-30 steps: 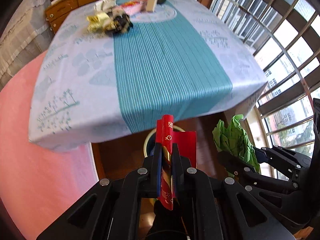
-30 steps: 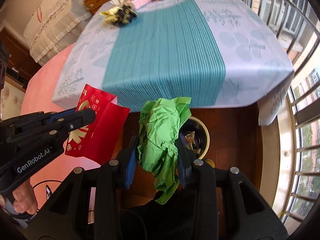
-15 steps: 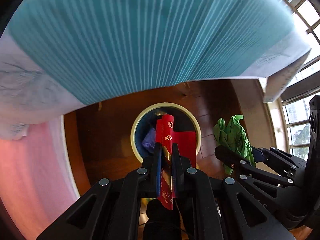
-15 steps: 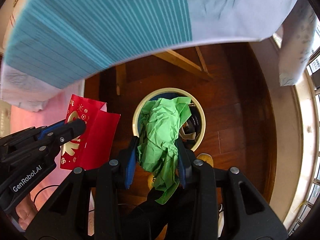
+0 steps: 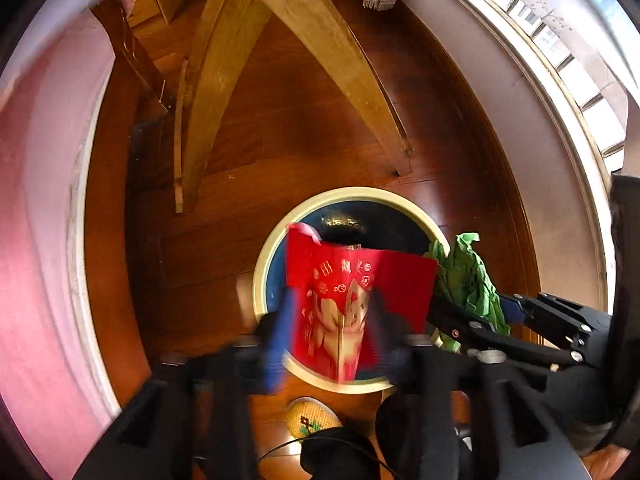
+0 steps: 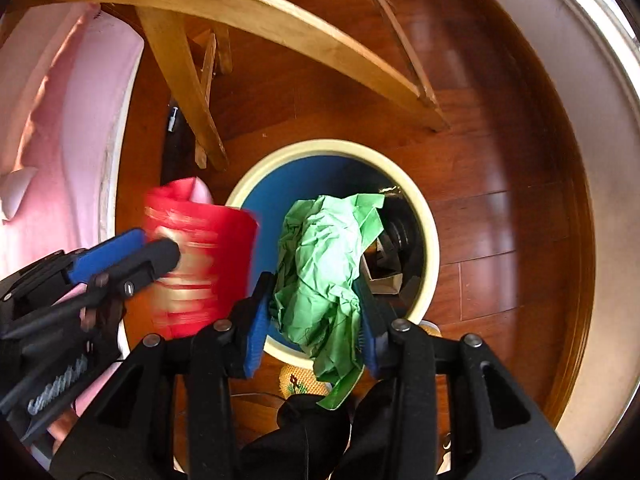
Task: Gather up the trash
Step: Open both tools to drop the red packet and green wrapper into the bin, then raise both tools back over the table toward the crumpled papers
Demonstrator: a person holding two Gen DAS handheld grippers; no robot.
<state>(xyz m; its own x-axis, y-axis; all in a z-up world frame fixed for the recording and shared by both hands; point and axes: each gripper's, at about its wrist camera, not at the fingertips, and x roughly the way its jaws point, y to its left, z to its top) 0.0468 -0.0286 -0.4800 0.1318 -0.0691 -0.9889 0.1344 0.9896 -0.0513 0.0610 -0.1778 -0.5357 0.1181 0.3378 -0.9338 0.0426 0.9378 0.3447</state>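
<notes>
A round bin with a cream rim (image 5: pixel 360 193) (image 6: pixel 332 148) and a blue inside stands on the wood floor right below both grippers. My left gripper (image 5: pixel 330 312) (image 6: pixel 156 245) points down over it. Its jaws are opening, and the red printed paper (image 5: pixel 340 292) (image 6: pixel 208 248) hangs loose and blurred between them, broad side to the camera. My right gripper (image 6: pixel 312 312) (image 5: pixel 476 304) is beside it on the right. Its jaws are opening too, but the blue pads still touch the crumpled green paper (image 6: pixel 324 248) (image 5: pixel 468 276) over the bin's mouth.
Slanted wooden table legs (image 5: pixel 340 60) (image 6: pixel 240 8) stand just beyond the bin. A pink cloth (image 5: pixel 36 200) hangs at the left and a pale wall (image 5: pixel 540 120) runs along the right. A knitted slipper (image 5: pixel 312 416) (image 6: pixel 296 384) is by the bin's near rim. Dark scraps (image 6: pixel 384 256) lie inside the bin.
Both grippers have dropped from above the tabletop to just over the bin. The left jaws have parted and the red paper has swung flat. The right jaws are slightly wider.
</notes>
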